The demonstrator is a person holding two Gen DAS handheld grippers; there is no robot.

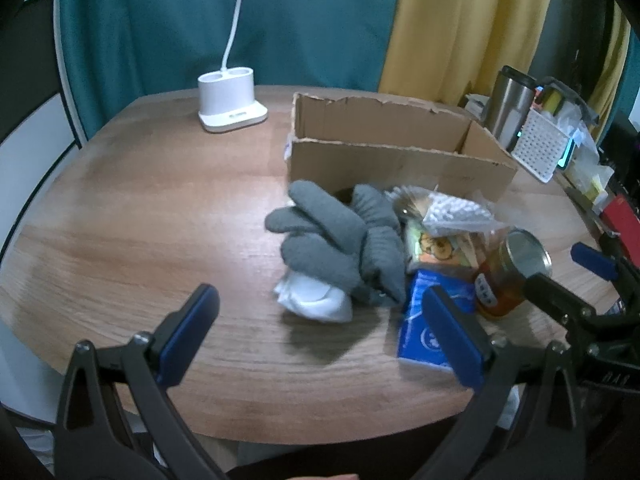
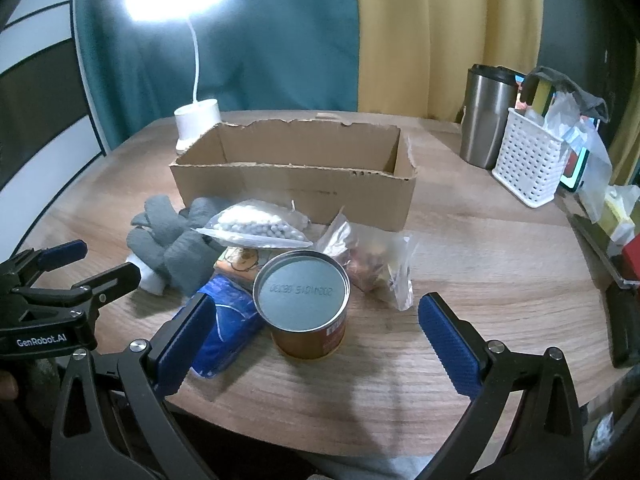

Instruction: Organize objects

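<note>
One open brown cardboard box (image 2: 292, 184) stood on the round wood-grain table (image 2: 480, 264), and nothing could be seen inside it from either view. In front of the box lay a single heap of loose items. One pair of grey knitted gloves (image 1: 332, 240) rested on the heap's left side, lying over one white crumpled cloth (image 1: 316, 300). One clear plastic bag of small white beads (image 2: 256, 226) sat on top of the pile, with one orange cartoon-printed packet (image 2: 240, 260) partly hidden beneath it. One blue plastic-wrapped packet (image 2: 226, 324) lay at the near edge, touching one orange tin can with a silver lid (image 2: 306, 308) that stood upright just beside it. One clear bag of mixed reddish contents (image 2: 372, 260) lay to the right of the can.

The left gripper (image 1: 324, 340) hovered with its two blue-padded fingers spread wide, holding nothing, with the white cloth and the blue packet showing between them. The right gripper (image 2: 316, 344) was likewise spread wide and empty, its fingers flanking the can without touching it.

Behind the box stood one white desk lamp base (image 1: 230, 108). To the right were one stainless steel tumbler (image 2: 486, 116) and one white perforated plastic basket (image 2: 528, 160) stuffed with odds and ends.
</note>
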